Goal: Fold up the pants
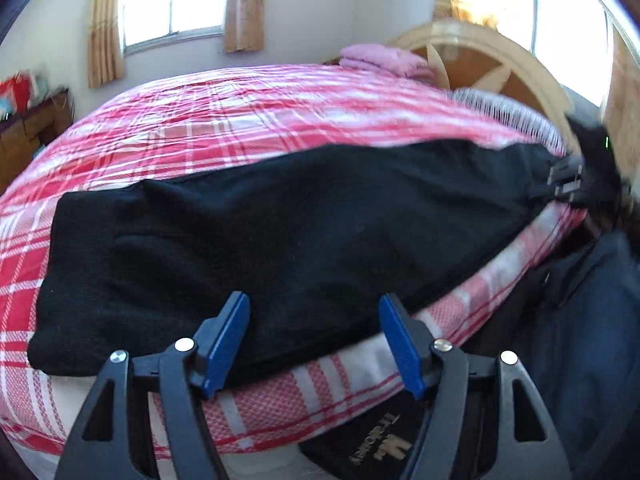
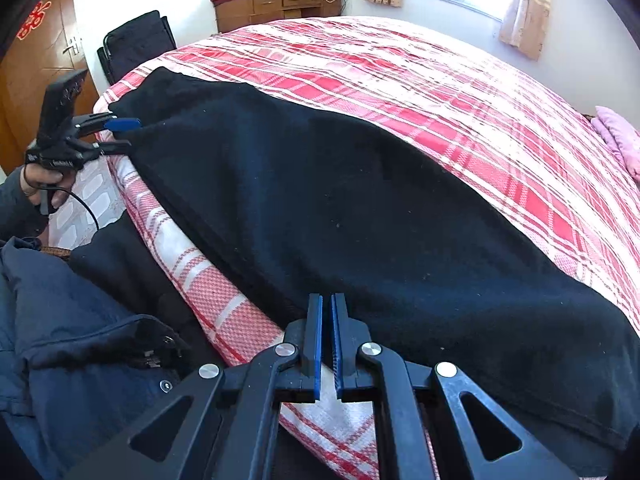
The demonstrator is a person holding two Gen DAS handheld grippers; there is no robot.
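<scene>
**Two grippers worked along a pair of black pants on a plaid bed**

Two handheld grippers are seen at the near edge of a bed, where black pants [image 1: 280, 232] are laid lengthwise on a red-and-white plaid bedspread [image 1: 248, 112]. The left gripper [image 1: 314, 344] is held with its blue-padded fingers [image 1: 226, 344] spread wide, one to each side of the near hem of the cloth; nothing is clamped between them. From the right wrist view the same tool [image 2: 120, 132] is shown far off at the other end of the garment, its tips at the fabric's edge (whether cloth is touched there cannot be told at that size).

The right gripper [image 2: 326, 344] is shown nearly closed, only a thin slit being left between the blue pads [image 2: 318, 340]. Its tips are set at the near border of the pants [image 2: 340, 208], where dark cloth meets the bedspread [image 2: 460, 92]; whether any fabric is pinched in the slit cannot be made out. In the left wrist view this gripper [image 1: 568, 182] is blurred at the far right end of the garment.

Much is cut off or hidden. The pants' folds and seams are lost in the dark weave, and waistband and cuffs cannot be told apart. A wooden headboard [image 1: 492, 60] and a pink pillow [image 1: 384, 58] are smeared by motion. A dark jacket [image 2: 80, 320] fills the lower left corner, and a wooden dresser [image 2: 276, 8] stands by the far wall.
</scene>
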